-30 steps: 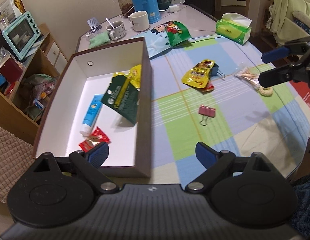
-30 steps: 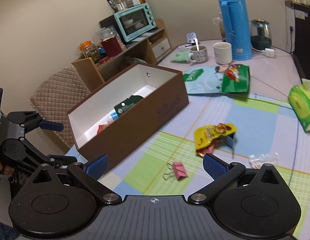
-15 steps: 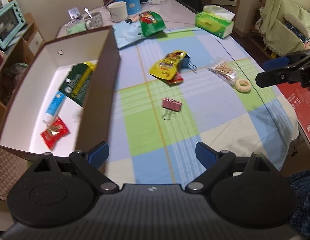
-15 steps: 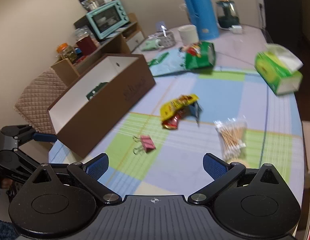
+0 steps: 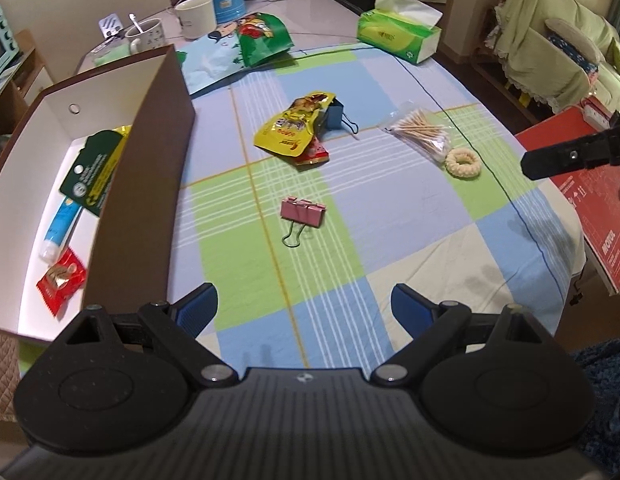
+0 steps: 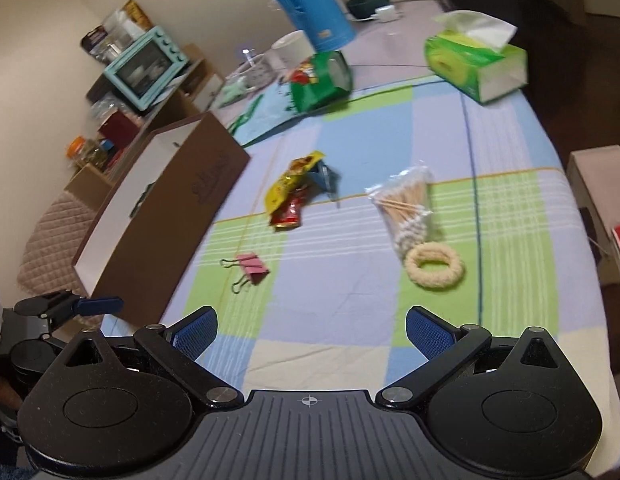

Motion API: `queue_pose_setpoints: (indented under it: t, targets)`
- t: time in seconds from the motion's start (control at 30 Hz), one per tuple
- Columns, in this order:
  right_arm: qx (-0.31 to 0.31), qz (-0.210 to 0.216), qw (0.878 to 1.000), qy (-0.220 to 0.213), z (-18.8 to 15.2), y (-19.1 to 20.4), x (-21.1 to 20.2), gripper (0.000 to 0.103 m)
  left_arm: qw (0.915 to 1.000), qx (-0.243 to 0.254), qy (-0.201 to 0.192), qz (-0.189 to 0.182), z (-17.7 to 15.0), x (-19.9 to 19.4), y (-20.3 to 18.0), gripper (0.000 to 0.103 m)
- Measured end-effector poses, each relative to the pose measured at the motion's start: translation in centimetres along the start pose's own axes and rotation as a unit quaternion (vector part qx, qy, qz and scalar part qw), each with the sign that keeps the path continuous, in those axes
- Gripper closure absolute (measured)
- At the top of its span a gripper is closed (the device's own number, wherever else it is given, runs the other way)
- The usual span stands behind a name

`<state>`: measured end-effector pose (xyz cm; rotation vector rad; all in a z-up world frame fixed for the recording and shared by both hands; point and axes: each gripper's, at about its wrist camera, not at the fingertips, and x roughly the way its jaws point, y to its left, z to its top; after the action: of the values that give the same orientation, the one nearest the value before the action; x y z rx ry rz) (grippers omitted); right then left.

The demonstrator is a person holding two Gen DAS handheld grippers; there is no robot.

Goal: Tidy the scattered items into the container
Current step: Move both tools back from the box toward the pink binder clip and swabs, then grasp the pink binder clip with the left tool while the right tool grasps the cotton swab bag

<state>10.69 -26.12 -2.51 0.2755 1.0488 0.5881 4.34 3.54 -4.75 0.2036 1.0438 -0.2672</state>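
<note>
From the left wrist, the left tool (image 5: 304, 306) hangs above the near edge of the surface (image 5: 389, 216), its blue fingers spread wide with nothing between them. The brown box (image 5: 144, 184) stands at the left, white inside, and holds a dark green packet (image 5: 94, 178) leaning on its right wall, a blue tube (image 5: 61, 228) lying on the floor of the box and a small red packet (image 5: 61, 280) near its front corner. Out on the checked cloth, a pink clip (image 5: 302, 213) lies straight ahead of the tool. Beyond it a yellow packet (image 5: 296, 128) lies over a red wrapper (image 5: 315, 154), with a dark blue clip (image 5: 333, 114) touching its far end. To the right sits a bag of cotton swabs (image 5: 421, 130) with a pale ring (image 5: 463, 163) just beside it. A finger of the right tool (image 5: 569, 156) juts in from the right edge

From the right wrist, the right tool (image 6: 310, 330) also stands wide and empty over the near edge of the cloth. The ring (image 6: 433, 266) lies ahead to the right, touching the swab bag (image 6: 405, 208). The pink clip (image 6: 252, 269) lies ahead to the left, the yellow packet (image 6: 292, 184) and red wrapper (image 6: 288, 212) further on, and the box (image 6: 178, 208) along the left. The left tool (image 6: 90, 306) shows at the left edge, near the front corner of the box
</note>
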Motion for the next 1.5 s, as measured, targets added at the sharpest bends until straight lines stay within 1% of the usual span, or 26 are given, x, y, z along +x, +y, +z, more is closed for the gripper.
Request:
queue_pose_setpoints:
  t: [0.17, 0.33, 0.47, 0.6, 0.77, 0.9, 1.07, 1.1, 1.2, 1.33, 1.4, 1.43, 1.47, 1.5]
  targets:
    - [-0.007, -0.012, 1.0, 0.015, 0.2, -0.2, 0.3, 0.0, 0.9999, 0.01, 0.001, -0.009, 0.9, 1.8, -0.4, 0.011]
    - [-0.016, -0.05, 0.998, 0.023, 0.8, -1.1, 0.5, 0.0, 0.9994, 0.032, -0.006, -0.01, 2.2, 3.8, -0.8, 0.011]
    - [0.0, -0.091, 0.996, 0.025, 1.6, -3.0, 0.4, 0.0, 0.9987, 0.05, -0.01, -0.008, 3.1, 5.5, -0.8, 0.011]
    - [0.026, -0.101, 0.994, 0.037, 2.3, -5.2, 0.8, 0.0, 0.9985, 0.053, -0.004, -0.014, 3.9, 7.4, -0.1, 0.012]
    - [0.074, -0.118, 0.99, 0.034, 2.7, -7.6, 1.6, 0.0, 0.9979, 0.062, 0.009, -0.016, 4.8, 9.7, 0.4, 0.016]
    - [0.084, -0.139, 0.986, 0.046, 3.2, -8.7, 2.6, 0.0, 0.9973, 0.067, 0.019, -0.026, 5.4, 11.2, 0.7, 0.017]
    - [0.084, -0.146, 0.985, 0.044, 3.8, -9.3, 3.1, 0.0, 0.996, 0.07, 0.037, -0.042, 5.9, 13.1, 1.0, 0.031]
    - [0.084, -0.146, 0.985, 0.043, 3.9, -9.3, 3.1, 0.0, 0.9959, 0.07, 0.04, -0.043, 5.9, 13.4, 1.1, 0.033]
    - [0.081, -0.147, 0.985, 0.04, 4.2, -9.3, 3.4, 0.0, 0.9958, 0.065, 0.047, -0.045, 6.0, 14.4, 1.4, 0.034]
    - [0.069, -0.142, 0.987, 0.035, 4.6, -9.0, 3.9, 0.0, 0.9958, 0.06, 0.045, -0.053, 6.1, 14.8, 1.7, 0.036]
    - [0.061, -0.136, 0.988, 0.033, 4.9, -8.6, 4.2, 0.0, 0.9959, 0.061, 0.041, -0.052, 6.1, 14.8, 1.7, 0.041]
    - [0.056, -0.133, 0.989, 0.032, 5.0, -8.4, 4.4, 0.0, 0.996, 0.061, 0.04, -0.052, 6.1, 14.7, 1.8, 0.046]
    - [0.049, -0.13, 0.99, 0.03, 5.2, -8.2, 4.5, 0.0, 0.996, 0.06, 0.038, -0.053, 6.1, 14.6, 1.9, 0.055]
    - [0.041, -0.128, 0.991, 0.028, 5.3, -7.9, 4.7, 0.0, 0.996, 0.058, 0.037, -0.056, 6.1, 14.5, 2.0, 0.06]
